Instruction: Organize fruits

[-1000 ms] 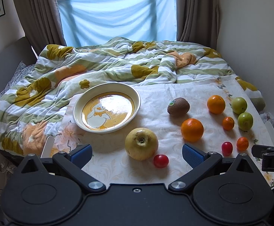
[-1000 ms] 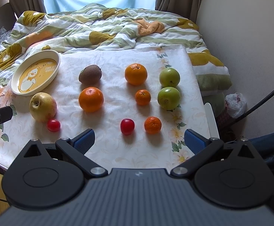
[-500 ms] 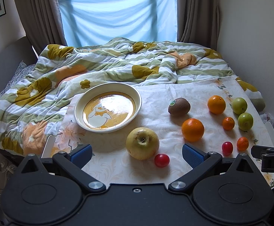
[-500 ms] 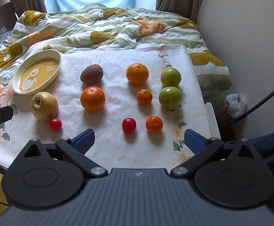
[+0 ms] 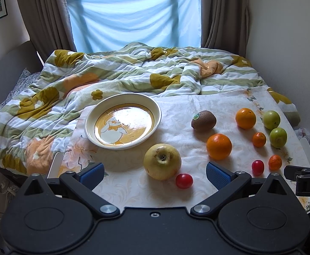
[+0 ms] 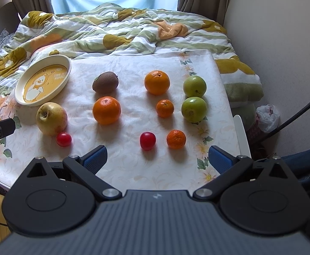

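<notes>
On the floral cloth (image 6: pixel 133 63), scattered fruit, empty plate (image 5: pixel 157 108), both grippers wide.

The plate (image 5: pixel 123 125) at the middle left of the left wrist view looks like glazed ceramic or hard plastic, glossy enough to mirror the window light. The tabletop (image 6: pixel 133 165) is covered in a smooth cloth with a faint sheen and a printed flower pattern. Behind it the quilt (image 5: pixel 112 78) is soft, matt, rumpled fabric. The kiwi (image 6: pixel 105 82) has a rough, fuzzy, dull skin; the large orange (image 6: pixel 106 110) is finely pitted with a slight shine; the cherry tomato (image 6: pixel 147 140) is smooth and glossy. The left claw (image 5: pixel 155 173) is matt black plastic with ribbed blue pads (image 5: pixel 217 174) and bright metal pivot pins.
</notes>
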The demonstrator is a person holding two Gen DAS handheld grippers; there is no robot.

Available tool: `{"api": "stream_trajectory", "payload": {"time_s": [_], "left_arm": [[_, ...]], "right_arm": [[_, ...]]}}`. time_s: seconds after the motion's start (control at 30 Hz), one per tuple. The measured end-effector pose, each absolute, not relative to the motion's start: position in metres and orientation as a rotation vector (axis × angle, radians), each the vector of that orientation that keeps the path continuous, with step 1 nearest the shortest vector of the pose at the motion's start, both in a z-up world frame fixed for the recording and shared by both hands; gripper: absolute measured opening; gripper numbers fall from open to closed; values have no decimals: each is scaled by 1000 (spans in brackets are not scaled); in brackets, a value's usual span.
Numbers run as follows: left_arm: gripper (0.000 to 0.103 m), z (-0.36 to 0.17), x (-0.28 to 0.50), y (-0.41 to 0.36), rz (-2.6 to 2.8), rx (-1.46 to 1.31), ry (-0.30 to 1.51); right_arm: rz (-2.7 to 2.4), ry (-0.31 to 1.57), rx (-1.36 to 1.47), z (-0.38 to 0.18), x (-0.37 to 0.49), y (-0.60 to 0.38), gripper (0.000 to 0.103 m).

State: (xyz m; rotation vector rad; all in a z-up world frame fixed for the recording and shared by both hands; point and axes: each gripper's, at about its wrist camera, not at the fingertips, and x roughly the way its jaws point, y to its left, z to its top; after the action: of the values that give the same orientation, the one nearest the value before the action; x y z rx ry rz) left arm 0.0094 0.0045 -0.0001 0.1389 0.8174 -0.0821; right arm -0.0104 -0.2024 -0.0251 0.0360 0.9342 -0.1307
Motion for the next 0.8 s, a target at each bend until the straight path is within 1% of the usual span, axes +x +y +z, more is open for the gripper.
{"api": "stream_trajectory", "payload": {"time_s": [0.73,0.8], "left_arm": [[103,-4,13,7,-97,151,820],[103,-5,13,9,-112,155,823]], "right_arm": [[-129,935,27,-28,-11,-196,103],[-128,935,16,-17,-11,-195,103]]}}
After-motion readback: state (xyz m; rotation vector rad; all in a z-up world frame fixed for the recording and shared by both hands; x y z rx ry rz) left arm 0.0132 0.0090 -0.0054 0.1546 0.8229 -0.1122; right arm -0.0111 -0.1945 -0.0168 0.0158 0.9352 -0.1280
